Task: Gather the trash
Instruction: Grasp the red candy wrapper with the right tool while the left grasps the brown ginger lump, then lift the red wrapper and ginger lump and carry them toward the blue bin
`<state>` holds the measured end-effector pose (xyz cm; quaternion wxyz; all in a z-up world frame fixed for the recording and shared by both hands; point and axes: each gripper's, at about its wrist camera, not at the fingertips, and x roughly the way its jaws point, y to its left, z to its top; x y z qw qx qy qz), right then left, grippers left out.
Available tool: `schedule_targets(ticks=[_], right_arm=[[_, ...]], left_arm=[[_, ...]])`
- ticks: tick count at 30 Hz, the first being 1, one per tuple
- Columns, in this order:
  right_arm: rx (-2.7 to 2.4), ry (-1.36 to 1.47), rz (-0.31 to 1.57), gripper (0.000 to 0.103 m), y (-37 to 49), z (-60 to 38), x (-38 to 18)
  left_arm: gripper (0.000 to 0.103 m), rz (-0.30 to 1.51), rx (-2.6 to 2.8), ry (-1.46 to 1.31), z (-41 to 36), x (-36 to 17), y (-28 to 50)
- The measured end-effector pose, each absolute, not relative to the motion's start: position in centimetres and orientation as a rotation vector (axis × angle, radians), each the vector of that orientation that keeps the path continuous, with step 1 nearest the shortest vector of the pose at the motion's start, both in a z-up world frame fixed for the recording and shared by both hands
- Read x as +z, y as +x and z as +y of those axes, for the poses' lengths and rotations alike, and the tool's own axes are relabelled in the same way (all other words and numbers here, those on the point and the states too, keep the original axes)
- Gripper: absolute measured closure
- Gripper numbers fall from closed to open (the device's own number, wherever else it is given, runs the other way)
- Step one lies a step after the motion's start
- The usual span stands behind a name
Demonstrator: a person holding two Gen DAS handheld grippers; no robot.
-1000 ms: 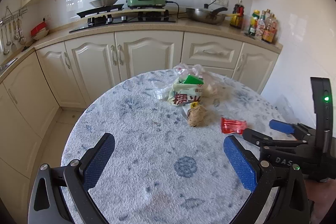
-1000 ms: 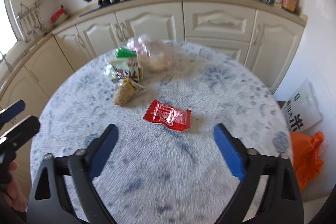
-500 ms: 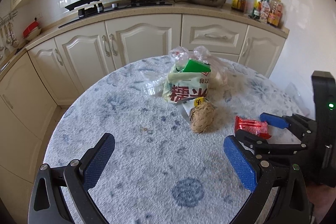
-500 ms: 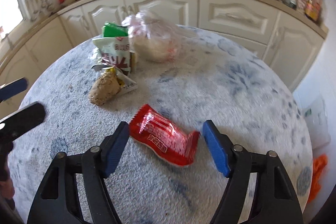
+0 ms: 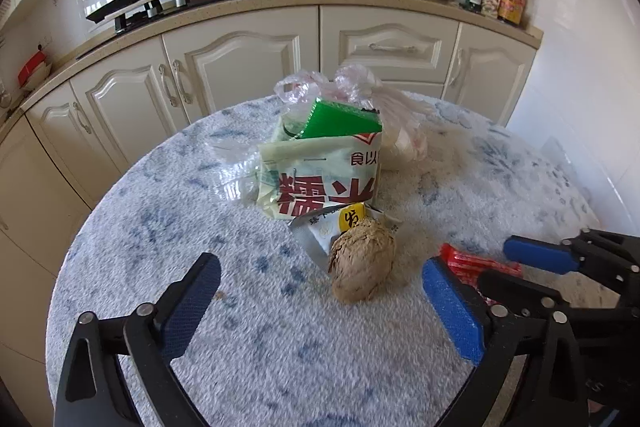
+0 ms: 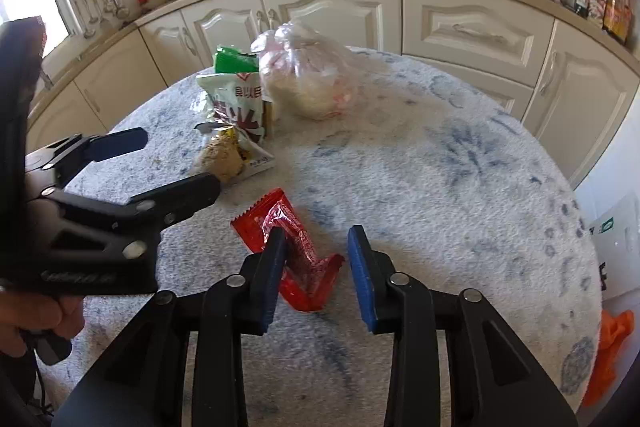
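Down on the round worktop (image 6: 440,167), the right gripper (image 6: 316,259) had been narrowing its fingers around the red wrapper (image 6: 296,247), one pad touching, the other apart. The left gripper (image 5: 316,291) stood wide around the brown crumpled ball (image 5: 362,263).

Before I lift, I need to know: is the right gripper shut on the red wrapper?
Not yet. The right gripper has been closing around the red wrapper; one pad touches it, the other still shows a gap.
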<state>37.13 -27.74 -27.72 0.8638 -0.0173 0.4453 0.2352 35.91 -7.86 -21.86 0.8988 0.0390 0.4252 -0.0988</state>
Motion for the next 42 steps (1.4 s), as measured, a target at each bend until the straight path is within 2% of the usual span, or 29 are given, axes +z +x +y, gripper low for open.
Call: schedule_targets(ticks=[1, 3, 4, 8, 9, 11, 15, 19, 21, 34, 42], right_arm=[[0.498, -0.040, 0.932, 0.061, 37.1, -27.8, -27.7], [0.511, -0.063, 0.934, 0.051, 36.9, -27.6, -27.7], [0.519, -0.073, 0.935, 0.050, 36.9, -27.5, -27.8], [0.572, -0.140, 0.920, 0.050, 36.7, -26.0, -27.9], [0.580, -0.157, 0.918, 0.048, 36.7, -25.6, -28.0], [0.592, -0.219, 0.901, 0.049, 36.5, -24.4, -28.2], [0.615, -0.250, 0.904, 0.076, 35.9, -23.3, -28.0], [0.599, -0.208, 0.910, 0.081, 35.1, -23.2, -27.9], [0.595, -0.143, 0.911, 0.087, 34.8, -23.9, -27.8], [0.517, 0.017, 0.930, 0.089, 30.4, -27.5, -26.4], [0.444, 0.095, 0.862, 0.089, 26.1, -31.6, -22.9]], left_arm=[[0.017, 0.888, -0.211, 0.078, -8.0, -22.1, 36.1], [0.034, 0.927, -0.241, 0.055, -8.0, -23.1, 36.9], [0.038, 0.919, -0.243, 0.056, -8.1, -23.2, 36.9], [0.071, 0.900, -0.266, 0.040, -7.5, -23.5, 36.7], [0.074, 0.902, -0.269, 0.030, -7.1, -23.5, 36.7], [0.074, 0.908, -0.274, 0.007, -6.3, -23.7, 36.7], [0.075, 0.902, -0.278, -0.018, -4.7, -23.7, 35.8], [0.075, 0.897, -0.275, -0.025, -3.7, -23.4, 34.3], [0.075, 0.898, -0.267, -0.030, -3.3, -23.2, 33.4], [0.075, 0.871, -0.288, -0.030, -3.5, -19.6, 25.6], [0.075, 0.792, -0.359, -0.011, -5.6, -15.4, 20.8]])
